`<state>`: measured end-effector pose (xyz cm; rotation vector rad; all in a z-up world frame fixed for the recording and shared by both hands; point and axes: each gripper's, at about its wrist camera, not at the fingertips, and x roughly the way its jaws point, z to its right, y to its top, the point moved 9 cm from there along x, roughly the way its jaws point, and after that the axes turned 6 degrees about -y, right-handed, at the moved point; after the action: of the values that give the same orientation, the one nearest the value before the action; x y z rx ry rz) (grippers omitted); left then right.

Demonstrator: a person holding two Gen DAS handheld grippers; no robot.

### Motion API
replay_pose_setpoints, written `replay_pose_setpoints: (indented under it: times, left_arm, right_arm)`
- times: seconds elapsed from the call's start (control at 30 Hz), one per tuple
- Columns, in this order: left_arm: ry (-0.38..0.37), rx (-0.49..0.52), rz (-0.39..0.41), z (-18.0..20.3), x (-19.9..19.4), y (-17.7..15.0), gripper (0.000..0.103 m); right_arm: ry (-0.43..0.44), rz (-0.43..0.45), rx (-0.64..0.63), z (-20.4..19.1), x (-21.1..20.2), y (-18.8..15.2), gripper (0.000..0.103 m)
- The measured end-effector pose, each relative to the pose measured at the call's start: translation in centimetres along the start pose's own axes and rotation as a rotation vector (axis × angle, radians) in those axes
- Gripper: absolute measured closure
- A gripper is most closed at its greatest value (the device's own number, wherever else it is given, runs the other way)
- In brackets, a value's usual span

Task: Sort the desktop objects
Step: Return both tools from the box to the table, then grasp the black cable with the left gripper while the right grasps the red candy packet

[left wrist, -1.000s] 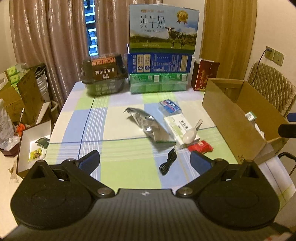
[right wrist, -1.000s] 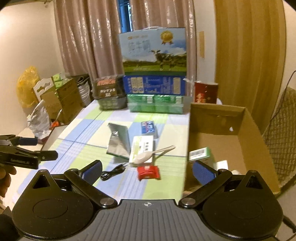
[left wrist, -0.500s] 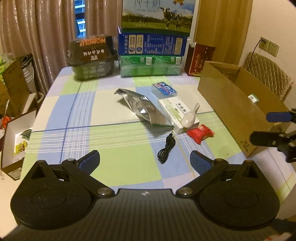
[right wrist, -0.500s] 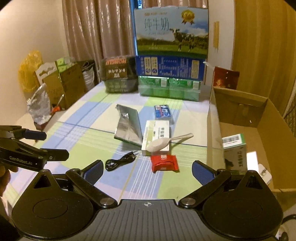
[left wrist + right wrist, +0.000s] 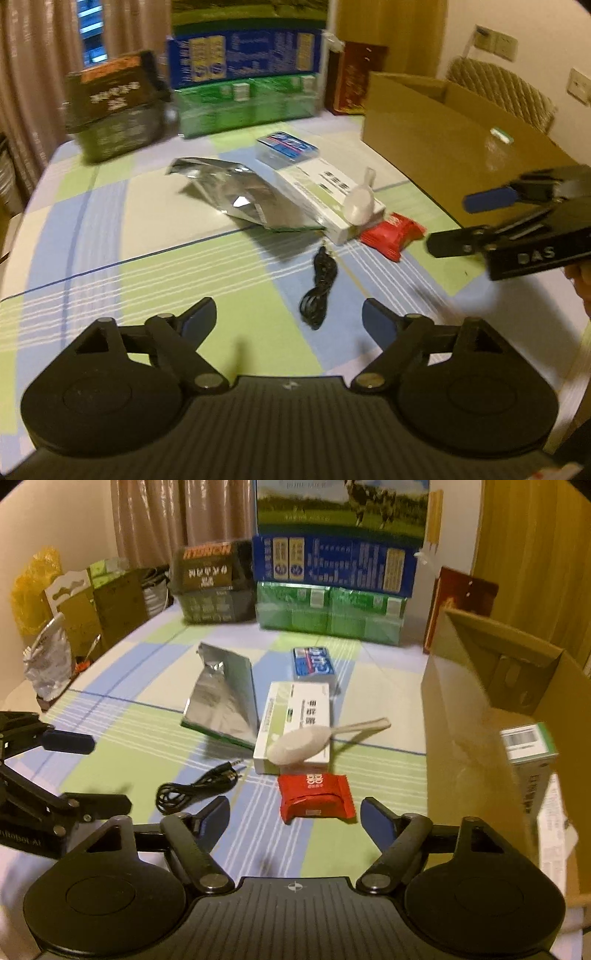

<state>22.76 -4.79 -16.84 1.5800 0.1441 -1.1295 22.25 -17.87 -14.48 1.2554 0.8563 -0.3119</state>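
On the checked tablecloth lie a silver foil pouch (image 5: 240, 197), a white-green box (image 5: 328, 195) with a white scoop (image 5: 358, 206) on it, a blue-white pack (image 5: 286, 147), a red snack packet (image 5: 393, 234) and a coiled black cable (image 5: 319, 291). My left gripper (image 5: 290, 319) is open and empty, just short of the cable. My right gripper (image 5: 295, 812) is open and empty, right in front of the red packet (image 5: 316, 795). The cable (image 5: 199, 782), box (image 5: 295, 723), scoop (image 5: 306, 738) and pouch (image 5: 225, 701) lie beyond it.
An open cardboard box (image 5: 480, 709) stands at the table's right, with a green-white carton (image 5: 532, 753) inside. Stacked milk cartons (image 5: 332, 565) and a dark basket (image 5: 212, 587) line the far edge, a red box (image 5: 461, 605) beside them. Bags and boxes stand on the floor left (image 5: 55, 627).
Both grippers have moved forward and lower toward the table. The left now nears the cable, the right nears the red packet. The objects have not moved.
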Motion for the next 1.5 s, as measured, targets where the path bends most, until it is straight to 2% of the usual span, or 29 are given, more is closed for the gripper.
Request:
replay_pose_setpoints:
  times: [0.27,0.4,0.83,1.1,1.3,1.5]
  left_arm:
    - [-0.057,0.091,-0.043,1.1,3.7,-0.1,0.036]
    - [-0.062,0.105,-0.069,1.1,5.0,-0.2,0.051]
    - [-0.094,0.094,-0.064,1.0,7.7,0.2,0.056]
    - [-0.082,0.063,-0.059,0.9,7.6,0.5,0.092]
    - [-0.053,-0.037,-0.074,0.1,6.4,-0.4,0.092]
    - [-0.015,-0.098,-0.088,-0.1,5.4,-1.0,0.092]
  right_arm:
    - [-0.01,-0.02,-0.008,0.3,3.1,-0.5,0.032]
    - [-0.02,-0.019,-0.026,0.5,4.3,-0.6,0.032]
    - [-0.032,-0.043,-0.022,1.2,7.7,-0.9,0.032]
    - [-0.03,-0.039,-0.029,1.4,8.3,-0.7,0.032]
    - [-0.01,-0.039,-0.05,1.5,8.1,-0.9,0.032]
    - [0.017,-0.064,-0.048,1.3,7.3,-1.4,0.049]
